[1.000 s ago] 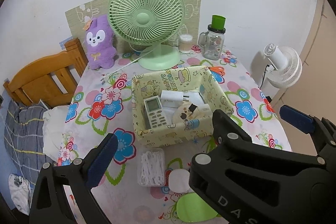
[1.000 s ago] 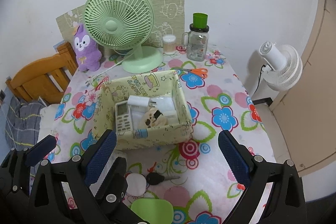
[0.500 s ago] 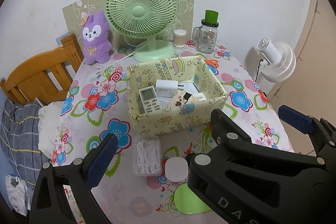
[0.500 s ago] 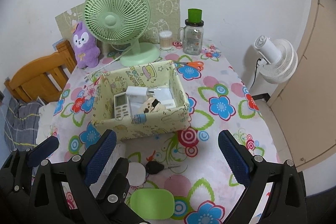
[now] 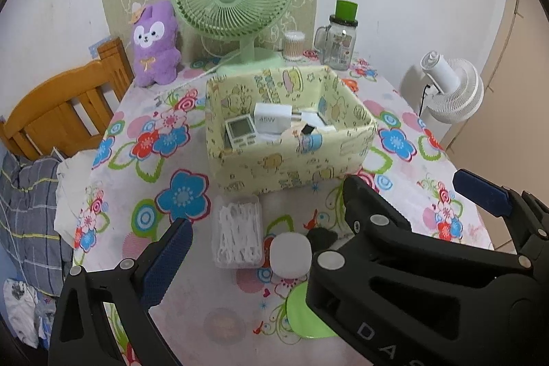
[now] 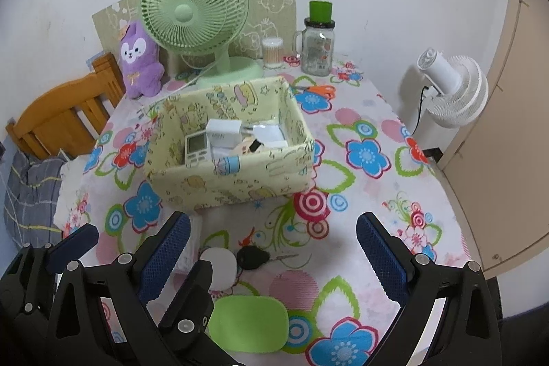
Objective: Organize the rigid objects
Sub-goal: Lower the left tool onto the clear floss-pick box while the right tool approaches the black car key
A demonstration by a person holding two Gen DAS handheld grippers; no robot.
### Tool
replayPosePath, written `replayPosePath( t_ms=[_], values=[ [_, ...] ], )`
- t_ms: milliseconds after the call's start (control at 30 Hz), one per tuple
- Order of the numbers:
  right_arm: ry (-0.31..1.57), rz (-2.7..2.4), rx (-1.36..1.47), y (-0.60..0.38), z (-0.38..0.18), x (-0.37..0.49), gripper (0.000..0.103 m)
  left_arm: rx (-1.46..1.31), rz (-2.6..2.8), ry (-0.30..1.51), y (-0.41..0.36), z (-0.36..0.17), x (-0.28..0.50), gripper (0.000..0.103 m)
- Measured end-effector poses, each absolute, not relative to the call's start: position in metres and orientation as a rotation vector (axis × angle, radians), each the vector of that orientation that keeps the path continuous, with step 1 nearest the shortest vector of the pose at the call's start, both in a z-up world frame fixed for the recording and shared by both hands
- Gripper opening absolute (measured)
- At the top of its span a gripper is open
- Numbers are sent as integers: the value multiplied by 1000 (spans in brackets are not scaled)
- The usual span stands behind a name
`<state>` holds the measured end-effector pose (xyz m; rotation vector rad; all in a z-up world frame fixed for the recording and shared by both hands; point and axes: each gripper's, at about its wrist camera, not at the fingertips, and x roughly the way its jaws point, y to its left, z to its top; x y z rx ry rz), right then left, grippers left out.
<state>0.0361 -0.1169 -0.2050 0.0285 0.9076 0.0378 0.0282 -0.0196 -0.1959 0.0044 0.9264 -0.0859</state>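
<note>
Where flowered cloth lies, rounded white case rests.

"45W" — white charger

frames: black plastic, silver screws
pads: blue, textured
marking: white letters "DAS" on right gripper

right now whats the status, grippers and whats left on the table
Left gripper open, empty. Right gripper open, empty. Yellow box part filled. Key, white case, green case, floss box outside it, unobstructed.
</note>
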Motion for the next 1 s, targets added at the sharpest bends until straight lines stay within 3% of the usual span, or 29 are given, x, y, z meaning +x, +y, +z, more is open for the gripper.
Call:
replayPosePath(
  t_ms=[1000],
  values=[
    [969,64,2,-101,-275,41,99,45,-48,1011,-6,-264,32,101]
  ],
)
